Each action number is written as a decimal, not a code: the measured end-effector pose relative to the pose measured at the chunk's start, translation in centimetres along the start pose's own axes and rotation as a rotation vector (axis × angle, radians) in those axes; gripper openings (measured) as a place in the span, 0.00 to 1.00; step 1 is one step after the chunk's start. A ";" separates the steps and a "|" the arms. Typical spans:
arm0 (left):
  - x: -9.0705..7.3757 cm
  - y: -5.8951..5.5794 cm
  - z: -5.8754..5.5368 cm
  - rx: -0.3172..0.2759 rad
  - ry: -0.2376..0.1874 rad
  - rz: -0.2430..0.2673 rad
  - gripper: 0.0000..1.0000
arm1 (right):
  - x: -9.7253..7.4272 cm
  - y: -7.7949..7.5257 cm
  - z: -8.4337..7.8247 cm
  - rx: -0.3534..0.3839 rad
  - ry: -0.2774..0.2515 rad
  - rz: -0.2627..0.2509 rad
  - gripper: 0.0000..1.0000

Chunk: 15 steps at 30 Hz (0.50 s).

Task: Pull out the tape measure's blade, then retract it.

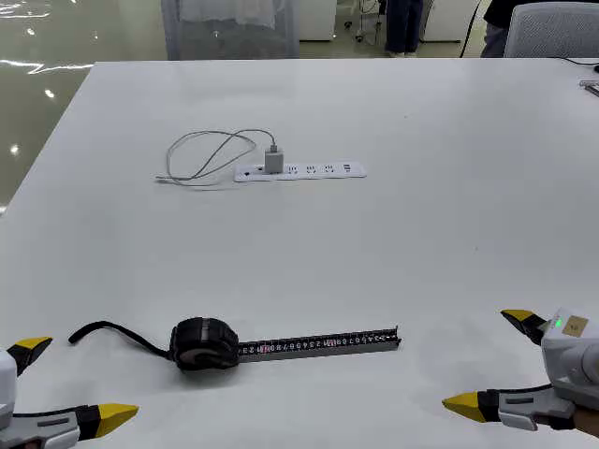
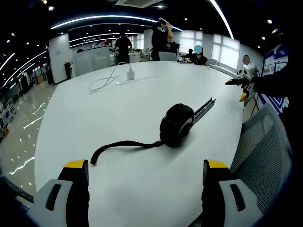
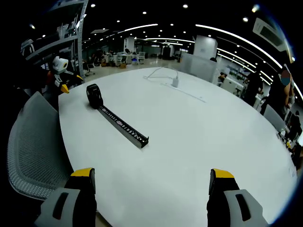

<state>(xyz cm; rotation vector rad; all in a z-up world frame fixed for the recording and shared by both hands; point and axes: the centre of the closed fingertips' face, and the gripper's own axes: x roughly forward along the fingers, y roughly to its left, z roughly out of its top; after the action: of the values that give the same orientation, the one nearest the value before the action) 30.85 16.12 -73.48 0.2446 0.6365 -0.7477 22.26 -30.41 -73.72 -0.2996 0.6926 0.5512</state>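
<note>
The tape measure [image 1: 203, 343] lay on the counter [image 1: 374, 253] near its front edge, blade [image 1: 318, 343] partly extended, between the left gripper [image 1: 86, 376] and the right gripper [image 1: 477, 359], both with fingers [image 1: 112, 412] spread and empty. An unchecked retraction risked the blade whipping back.

In your head view the lower left corner cuts off your left gripper [image 1: 86, 375] just behind its jaws, and the right edge does the same to your right gripper [image 1: 476, 358]. The numerals on the blade [image 1: 318, 344] are too small for you to read. The markings on the power strip [image 1: 309, 170] are just as unclear. The top edge crops the chair [image 1: 552, 28] at the far right.
</note>
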 end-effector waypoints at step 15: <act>-1.2 -1.7 -1.7 0.040 0.003 0.028 0.99 | -2.0 0.9 -3.4 0.017 -0.008 -0.001 0.99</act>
<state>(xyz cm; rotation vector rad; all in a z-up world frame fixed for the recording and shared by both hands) 28.21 16.28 -74.06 0.2908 0.6206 -0.7340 18.71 -31.88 -74.94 -0.2818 0.6894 0.5447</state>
